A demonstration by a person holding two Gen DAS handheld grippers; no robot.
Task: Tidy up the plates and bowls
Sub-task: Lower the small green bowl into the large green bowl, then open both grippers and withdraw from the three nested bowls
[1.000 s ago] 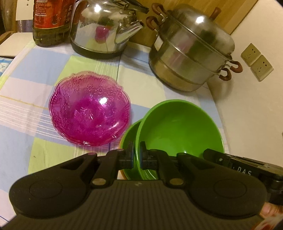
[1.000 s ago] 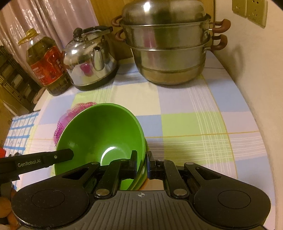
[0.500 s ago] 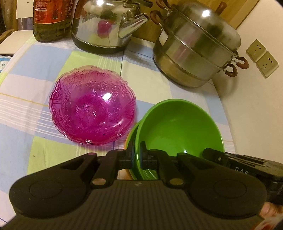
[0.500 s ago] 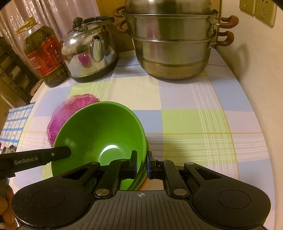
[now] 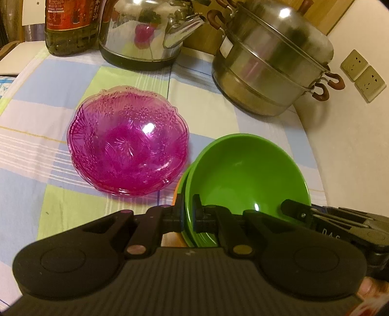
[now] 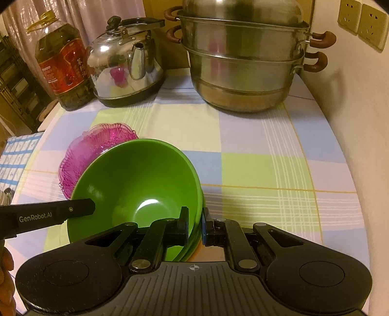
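Observation:
A stack of green bowls (image 5: 243,179) is held above the checked tablecloth; it also shows in the right wrist view (image 6: 136,184). My left gripper (image 5: 187,214) is shut on the stack's left rim. My right gripper (image 6: 195,226) is shut on its right rim. A pink glass bowl (image 5: 128,141) sits on the cloth to the left of the green stack; in the right wrist view the pink glass bowl (image 6: 82,155) is partly hidden behind it.
A steel steamer pot (image 6: 243,58) stands at the back right, a steel kettle (image 6: 126,63) at the back centre, an oil bottle (image 6: 60,65) at the back left. A wall with sockets (image 6: 364,21) runs along the right.
Both grippers have drawn back toward the near edge and lifted a little with the green bowls; the pots now look farther away. The pink bowl has not moved.

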